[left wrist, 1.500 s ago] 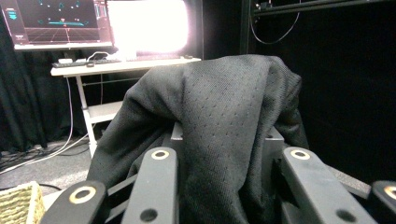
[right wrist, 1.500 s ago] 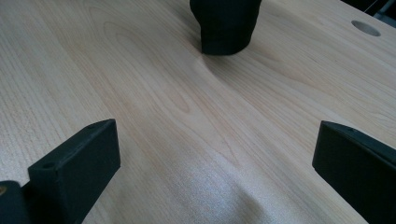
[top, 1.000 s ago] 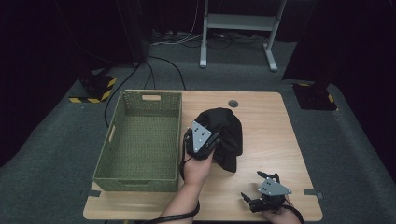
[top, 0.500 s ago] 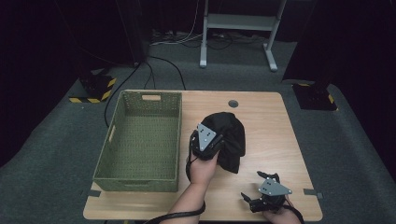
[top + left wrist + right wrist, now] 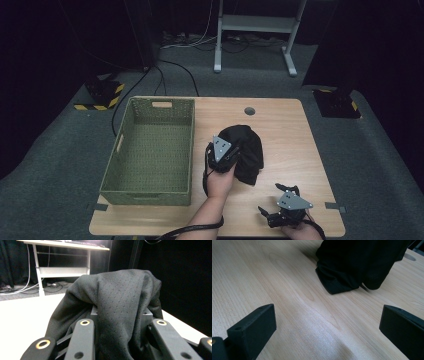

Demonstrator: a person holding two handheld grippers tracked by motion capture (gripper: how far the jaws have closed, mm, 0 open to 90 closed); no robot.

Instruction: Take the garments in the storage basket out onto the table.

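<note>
Matt black perforated cloth garment (image 5: 120, 302) on smooth pale wood table (image 5: 287, 290); woven green basket (image 5: 150, 150).

Spread tongs (image 5: 327, 332) face dark cloth (image 5: 359, 262), perhaps clothing.

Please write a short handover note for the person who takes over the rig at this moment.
Left tongs: shut on the black garment, which bunches between the jaws in the left gripper view; its lower part lies on the wooden table.
Right tongs: open, holding nothing, low at the table's near right edge.
Green woven basket: at the table's left, nothing in it.
Done: garment gripped.
Left: probably moving it into the basket.
</note>
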